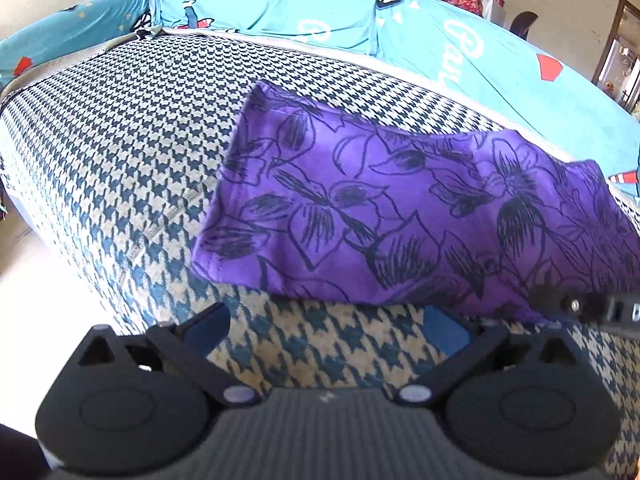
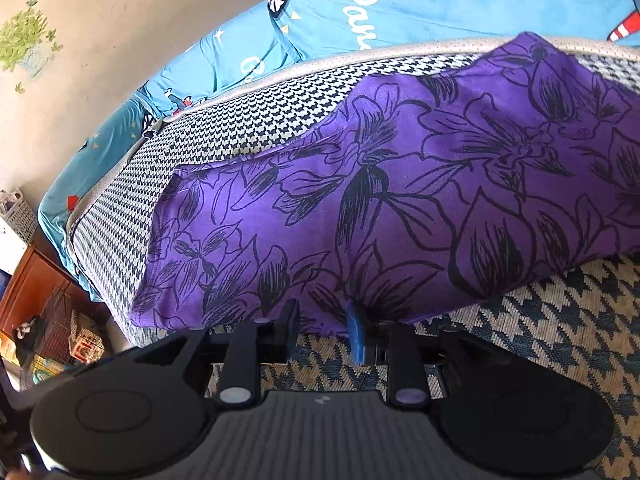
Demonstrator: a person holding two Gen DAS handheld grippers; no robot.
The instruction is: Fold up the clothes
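Houndstooth fabric (image 1: 120,128), woven in dark blue and cream, covers the raised surface on which the work takes place, and a pale piped edge runs along its far side. On this surface lies the purple garment (image 1: 360,216), printed with black outline flowers; it is folded into a long band that runs from the middle of the surface toward the right, with its short hemmed end at the left and its near long edge lying close to both tools.

From the right wrist view, the right gripper (image 2: 325,330) sits at that near edge of the purple garment (image 2: 360,208). Its two fingers stand a narrow gap apart, one black and one with a blue pad, and their tips meet the cloth's edge; whether cloth is pinched between them cannot be told from these views. The cloth beyond the tips rises in a soft hump toward the right.

The left gripper (image 1: 326,326) hovers just short of the same edge, further left along the band. Its fingers are spread wide, with bare houndstooth showing between them, and they touch nothing. At the right of this view, part of the other tool shows as a dark blurred piece against the garment's edge.

Behind the houndstooth surface lies a turquoise printed sheet (image 1: 280,4) with white lettering and red and white figures. Beyond it are a cream wall and a doorway (image 1: 618,52); in the right wrist view, a brown wooden cabinet (image 2: 32,280) stands low at the left.
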